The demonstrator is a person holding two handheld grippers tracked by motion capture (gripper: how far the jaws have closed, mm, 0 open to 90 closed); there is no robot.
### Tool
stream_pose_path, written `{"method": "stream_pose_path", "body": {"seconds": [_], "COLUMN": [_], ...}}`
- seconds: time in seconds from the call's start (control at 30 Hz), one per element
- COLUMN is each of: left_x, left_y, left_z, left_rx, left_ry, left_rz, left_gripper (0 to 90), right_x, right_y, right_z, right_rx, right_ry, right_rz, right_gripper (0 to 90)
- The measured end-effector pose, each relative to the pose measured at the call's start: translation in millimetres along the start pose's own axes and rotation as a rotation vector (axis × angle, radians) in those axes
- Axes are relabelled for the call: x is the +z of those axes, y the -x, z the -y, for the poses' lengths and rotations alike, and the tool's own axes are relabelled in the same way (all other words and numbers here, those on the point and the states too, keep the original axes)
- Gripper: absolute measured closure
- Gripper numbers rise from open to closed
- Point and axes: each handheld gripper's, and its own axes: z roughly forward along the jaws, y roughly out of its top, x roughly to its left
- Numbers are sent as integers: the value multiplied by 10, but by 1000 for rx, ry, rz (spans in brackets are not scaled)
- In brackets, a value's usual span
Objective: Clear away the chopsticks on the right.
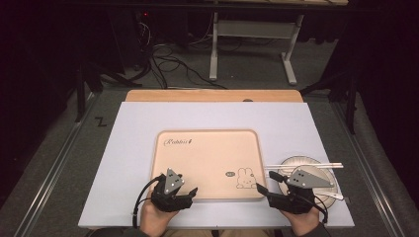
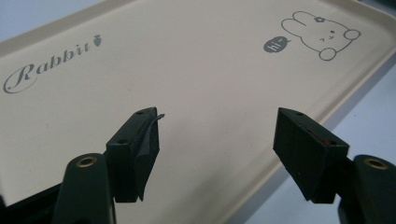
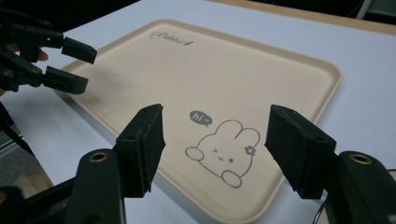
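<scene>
- On the white mat [image 1: 128, 148] that covers the table sits a beige tray [image 1: 207, 163], printed with the word "Rabbit" at its far left and a small rabbit drawing [image 1: 243, 178] near its near right corner.
- At the tray's near left corner, the left gripper [image 1: 190, 191] is held low in the person's left hand [image 1: 154, 218], with its jaws pointing right and slightly forward over the tray's near edge.
- Its jaws stand wide apart with nothing between them; in the left gripper view they hover just above the bare tray surface [image 2: 196, 84], close to the near rim.
- At the tray's near right corner, the right gripper [image 1: 263, 190] is held in the right hand [image 1: 304, 222], its jaws pointing left and forward toward the rabbit drawing.
- Its jaws too are spread wide and hold nothing; in the right gripper view they frame the rabbit drawing [image 3: 224, 154] and the "hi" bubble beside it.
- From that same view the left gripper [image 3: 70, 65] appears farther off at the tray's opposite near corner, jaws parted.
- Just right of the tray, behind the right gripper, lies a round plate [image 1: 301, 163] with a pair of chopsticks [image 1: 326, 166] resting across it.
- Both forearms enter from the bottom edge, well apart, one on each side of the tray.
</scene>
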Motion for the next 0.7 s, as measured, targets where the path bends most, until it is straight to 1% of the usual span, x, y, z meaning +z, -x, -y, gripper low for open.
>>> {"method": "stream_pose_path", "body": {"seconds": [0.03,0.07,0.17,0.2,0.3,0.43,0.53,0.6,0.7], "left_x": [0,3,7,5,-4,1,-5,-12,-11], "left_y": [1,0,6,6,2,6,13,13,-3], "left_z": [-3,-5,1,3,-9,-11,-4,-3,-9], "left_rx": [3,5,11,7,-1,1,3,4,-5], "left_ry": [-1,0,-3,-4,-8,-10,-11,-7,-4], "left_rz": [-2,-1,-2,-2,-2,-5,-3,-8,-9], "left_gripper": [318,318,314,315,326,327,326,326,325], "right_x": [-17,-39,-105,-122,-168,-232,-282,-317,-367], "right_y": [-10,-29,-58,-56,-18,55,104,123,160], "right_z": [-7,-12,-25,-29,-41,-55,-62,-74,-106], "right_rx": [-10,-10,-31,-33,-18,2,17,19,12], "right_ry": [16,30,51,51,46,27,27,26,-1], "right_rz": [6,13,25,27,17,32,45,48,43], "right_gripper": [366,363,358,358,367,383,383,384,413]}}
